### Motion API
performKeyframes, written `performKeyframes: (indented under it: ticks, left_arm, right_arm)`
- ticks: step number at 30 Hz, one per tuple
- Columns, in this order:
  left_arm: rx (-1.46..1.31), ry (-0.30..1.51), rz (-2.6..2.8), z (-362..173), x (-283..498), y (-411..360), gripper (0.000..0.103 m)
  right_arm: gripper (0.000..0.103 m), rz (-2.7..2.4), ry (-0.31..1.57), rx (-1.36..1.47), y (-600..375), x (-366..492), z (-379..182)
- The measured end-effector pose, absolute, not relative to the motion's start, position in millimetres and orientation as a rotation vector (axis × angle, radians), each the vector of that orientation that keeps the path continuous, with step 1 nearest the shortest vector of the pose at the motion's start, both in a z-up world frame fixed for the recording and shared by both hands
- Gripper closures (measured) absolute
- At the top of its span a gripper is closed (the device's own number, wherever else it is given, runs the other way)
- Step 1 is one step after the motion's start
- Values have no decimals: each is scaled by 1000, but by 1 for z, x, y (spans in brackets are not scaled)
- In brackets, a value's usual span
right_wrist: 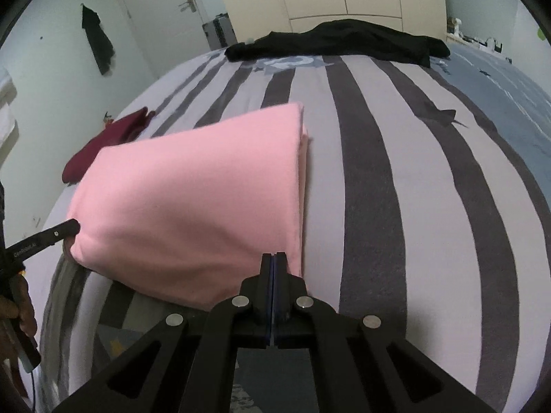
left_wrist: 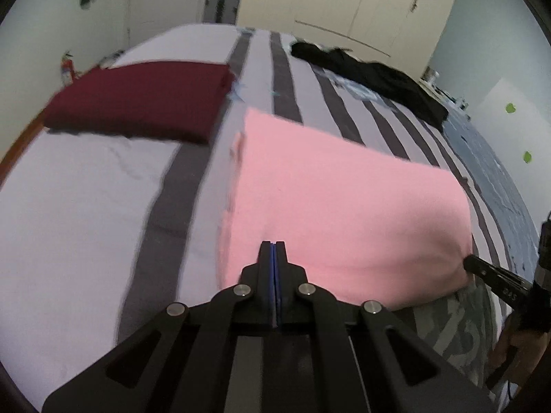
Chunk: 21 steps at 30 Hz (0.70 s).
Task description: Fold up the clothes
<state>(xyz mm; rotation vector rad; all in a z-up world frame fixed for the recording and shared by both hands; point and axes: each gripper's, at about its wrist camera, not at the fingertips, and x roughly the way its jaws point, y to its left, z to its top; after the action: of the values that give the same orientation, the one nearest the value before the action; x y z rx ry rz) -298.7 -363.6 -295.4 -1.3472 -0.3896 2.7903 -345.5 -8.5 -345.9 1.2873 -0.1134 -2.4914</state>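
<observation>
Pink cloth (left_wrist: 344, 206) hangs in a taut sheet between the two grippers, its near edge lifted off the striped bed (left_wrist: 86, 206) while its far edge rests on the cover; the left gripper (left_wrist: 274, 246) has its jaws pressed together on the near left part of that edge, and the right gripper (right_wrist: 274, 258) is clamped the same way on the near right corner; both look to be pinching the fabric, though the exact bite is hidden behind the fingers. A folded maroon garment (left_wrist: 137, 103) lies just beyond to the left, and a black garment (right_wrist: 344, 41) sprawls unfolded at the far end of the bed. The risk, as I judge it, is a lopsided fold; if one hand travels faster, the lifted edge skews; a thin pinch may slip and drop a corner; the doubled layers on the right could slide apart; carried too far left, the cloth could land on the maroon piece.
</observation>
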Motion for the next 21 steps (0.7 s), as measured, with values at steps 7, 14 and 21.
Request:
performKeyframes:
  ticks: [7,14,21]
  left_arm:
    - [-1354,-347,2821,-287,-305,-368,101]
    - [-1191,-330,2865,-265,-342,-349,101]
    - [-1326,-345,2905,-315,-370,-358,101]
  right_arm:
    - [87,-2586,-191,1334,18,-357,-342]
    - [87,-2544,-172,1161,-27,-378,-317]
    - [92,-2564,-165,1168,-54,-410,-340]
